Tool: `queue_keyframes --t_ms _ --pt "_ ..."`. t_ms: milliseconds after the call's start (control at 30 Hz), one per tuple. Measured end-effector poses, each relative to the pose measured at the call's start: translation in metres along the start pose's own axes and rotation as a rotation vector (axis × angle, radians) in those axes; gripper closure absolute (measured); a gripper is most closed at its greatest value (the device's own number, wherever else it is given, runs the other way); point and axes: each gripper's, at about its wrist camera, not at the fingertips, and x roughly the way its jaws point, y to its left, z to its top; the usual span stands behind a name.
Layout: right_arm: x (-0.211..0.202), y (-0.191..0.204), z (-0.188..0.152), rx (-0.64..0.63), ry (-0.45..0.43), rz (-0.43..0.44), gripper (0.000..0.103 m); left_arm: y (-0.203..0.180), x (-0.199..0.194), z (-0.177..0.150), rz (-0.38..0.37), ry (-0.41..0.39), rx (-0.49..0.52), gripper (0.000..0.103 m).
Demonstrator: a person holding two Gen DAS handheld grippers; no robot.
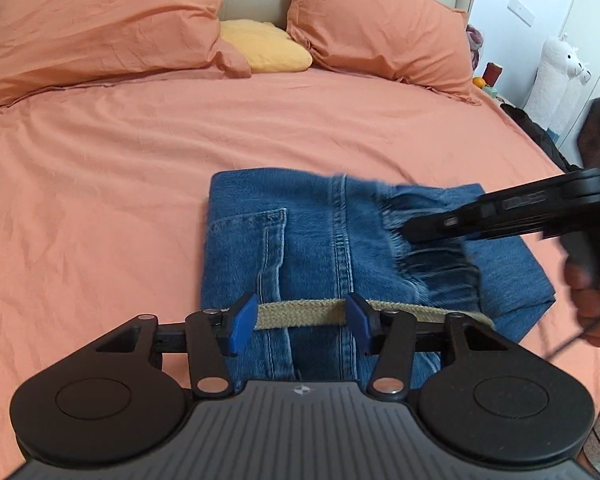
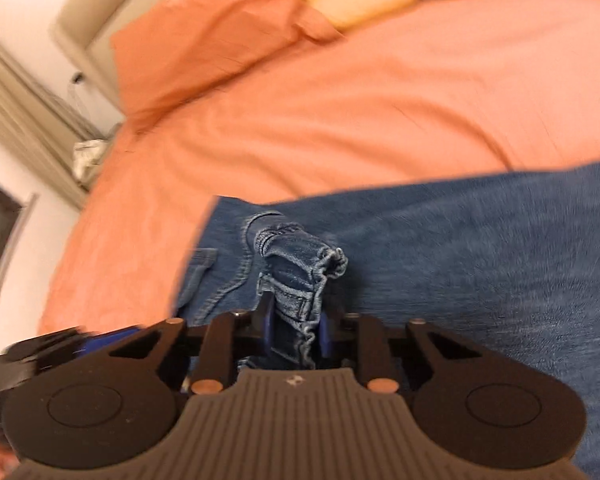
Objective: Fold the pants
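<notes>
Jeans (image 1: 300, 240) are laid out folded on the orange bed (image 1: 100, 200), near its front edge, with two orange pillows (image 1: 100, 24) and a yellow cushion (image 1: 268, 46) propped up at the headboard. A bunched bit of the elastic waistband (image 2: 300, 280) is pinched tight in the jaws of the right gripper (image 2: 294, 334). The left gripper (image 1: 300, 318) is kept with jaws spread wide over the tan waistband lining (image 1: 300, 312), nothing clamped.

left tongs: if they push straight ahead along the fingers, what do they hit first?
Probably the jeans. The left tongs stand open, low over the folded denim with a beige strap lying between the fingers; straight on lies more denim, then the orange bedsheet. Height above the cloth is unclear.
</notes>
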Motion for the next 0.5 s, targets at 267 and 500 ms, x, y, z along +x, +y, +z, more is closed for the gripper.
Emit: queue_keyframes --t_ms 267,500 --pt "-0.064 0.054 -0.007 -0.121 -0.034 0.078 0.093 -0.012 -0.026 0.017 -0.037 -0.053 0.001 0.046" --pt "-0.079 0.026 -0.036 0.079 -0.040 0.089 0.094 -0.036 -0.031 0.020 -0.044 -0.035 0.068 0.047"
